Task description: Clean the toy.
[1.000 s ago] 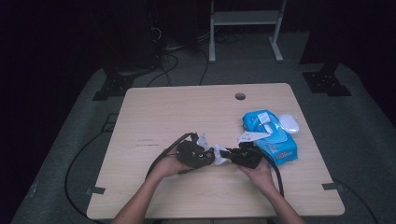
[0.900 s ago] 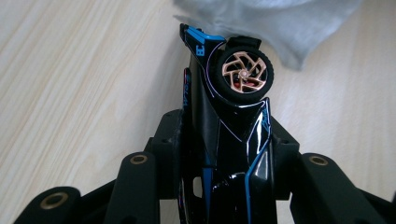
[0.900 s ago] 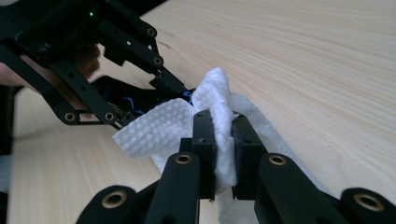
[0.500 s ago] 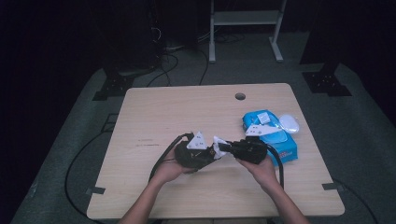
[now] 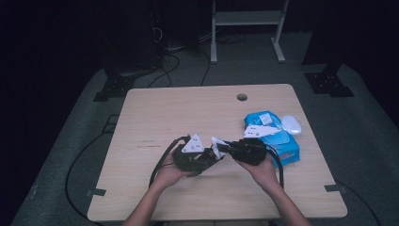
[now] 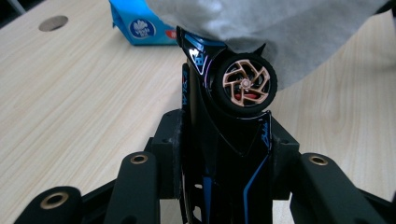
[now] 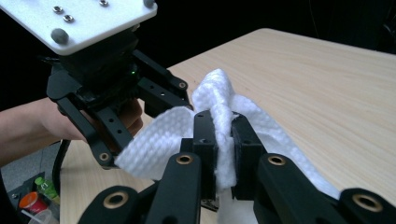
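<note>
Since half a second ago my two grippers have barely shifted; they sit at about the same spot low in the middle of the high view, tips together, and the blue pack has not moved.

My left gripper (image 5: 209, 157) holds a black toy car (image 6: 229, 126) clamped between its jaws. In the left gripper view the car stands nose-up in the centre of the frame, one wheel with a copper-coloured rim (image 6: 246, 83) facing the camera, blue trim lines running down its body. Across the top of that frame hangs the white wipe (image 6: 280, 32), touching the car's upper end.

My right gripper (image 7: 223, 140) is closed tight on that same wipe (image 7: 219, 116): in the right gripper view the textured white cloth is pinched between the two pads in the middle of the frame and bunches out above and to both sides. Beyond it, in the upper left of that frame, I see my left gripper with its pale three-cornered plate and my left hand (image 7: 51, 121) behind it.

In the high view the wipe (image 5: 217, 145) shows as a small white patch between the two grippers. To the right of centre lies the blue wipe pack (image 5: 282, 143) on the wooden table (image 5: 179, 113), just beside my right hand (image 5: 261, 167). Its white lid flap (image 5: 292, 125) is swung open at the pack's upper right edge; I cannot tell what remains inside.
</note>
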{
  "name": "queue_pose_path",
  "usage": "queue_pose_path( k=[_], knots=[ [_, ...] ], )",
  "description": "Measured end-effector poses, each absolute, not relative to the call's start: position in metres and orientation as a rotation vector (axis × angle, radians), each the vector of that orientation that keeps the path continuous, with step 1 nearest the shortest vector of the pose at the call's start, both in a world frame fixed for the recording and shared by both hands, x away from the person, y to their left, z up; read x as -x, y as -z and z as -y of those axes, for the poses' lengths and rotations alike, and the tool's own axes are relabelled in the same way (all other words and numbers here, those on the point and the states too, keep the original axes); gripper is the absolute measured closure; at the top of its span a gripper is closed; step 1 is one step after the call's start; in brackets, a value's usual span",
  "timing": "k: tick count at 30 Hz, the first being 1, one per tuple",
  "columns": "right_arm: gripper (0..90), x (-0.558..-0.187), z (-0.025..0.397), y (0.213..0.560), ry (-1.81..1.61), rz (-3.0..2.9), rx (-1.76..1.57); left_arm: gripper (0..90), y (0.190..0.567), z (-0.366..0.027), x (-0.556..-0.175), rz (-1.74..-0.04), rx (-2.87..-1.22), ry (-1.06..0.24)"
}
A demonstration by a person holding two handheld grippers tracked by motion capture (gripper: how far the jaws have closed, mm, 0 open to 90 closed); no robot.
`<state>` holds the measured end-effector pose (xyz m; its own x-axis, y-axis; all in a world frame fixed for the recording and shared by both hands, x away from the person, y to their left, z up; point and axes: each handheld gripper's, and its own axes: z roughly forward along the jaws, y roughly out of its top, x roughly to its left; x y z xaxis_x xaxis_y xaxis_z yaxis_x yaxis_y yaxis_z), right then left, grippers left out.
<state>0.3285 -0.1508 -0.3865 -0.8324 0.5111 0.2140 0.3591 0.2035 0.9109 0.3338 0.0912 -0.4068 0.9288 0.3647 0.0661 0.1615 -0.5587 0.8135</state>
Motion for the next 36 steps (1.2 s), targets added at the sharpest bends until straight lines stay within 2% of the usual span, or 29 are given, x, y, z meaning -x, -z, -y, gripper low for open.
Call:
queue_pose_path(
  k=[7,16,23,36],
  knots=[
    [82.4,-0.336,0.16,0.409,-1.639,-2.354,-0.957,57.4,0.41,-0.099,-0.333,-0.388,-2.171,-0.28],
    [82.5,-0.328,0.152,0.389,-1.738,-2.306,-0.861,57.4,0.405,-0.099,-0.334,-0.39,-2.13,-0.247],
    [82.4,-0.339,0.165,0.415,-1.704,-2.32,-0.999,57.4,0.407,-0.101,-0.334,-0.394,-2.135,-0.249],
    [82.4,-0.342,0.167,0.422,-1.734,-2.322,-1.053,57.4,0.408,-0.105,-0.335,-0.413,-2.105,-0.233]
  ],
)
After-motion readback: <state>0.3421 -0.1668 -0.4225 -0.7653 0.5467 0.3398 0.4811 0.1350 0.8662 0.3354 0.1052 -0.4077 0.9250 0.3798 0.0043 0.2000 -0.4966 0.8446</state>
